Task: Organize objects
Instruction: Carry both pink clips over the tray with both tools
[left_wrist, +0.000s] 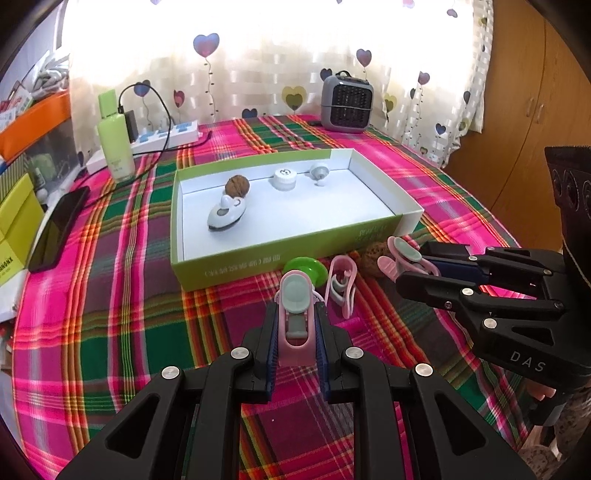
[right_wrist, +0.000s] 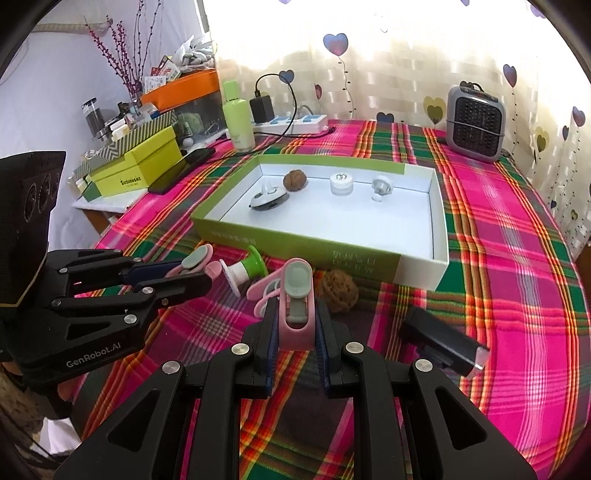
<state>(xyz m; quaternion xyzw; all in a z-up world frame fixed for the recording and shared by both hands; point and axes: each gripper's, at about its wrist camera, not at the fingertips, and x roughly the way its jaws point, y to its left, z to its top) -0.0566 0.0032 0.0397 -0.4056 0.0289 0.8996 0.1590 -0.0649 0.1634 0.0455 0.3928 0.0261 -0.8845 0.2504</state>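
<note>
While the open box (left_wrist: 288, 243) sits mid-table on the plaid cloth (left_wrist: 122, 295), its near long wall faces both grippers, so the coming move runs forward over that wall. Left gripper (left_wrist: 295, 325) pinches a pink clip (left_wrist: 295, 314), long axis pointing at the box; right gripper (right_wrist: 295, 325) likewise pinches its own pink clip (right_wrist: 297, 310), nearer the box's near right corner. A third clip (left_wrist: 341, 286), green suction cup (left_wrist: 306, 268) and walnut (right_wrist: 338, 290) lie just outside that wall.
</note>
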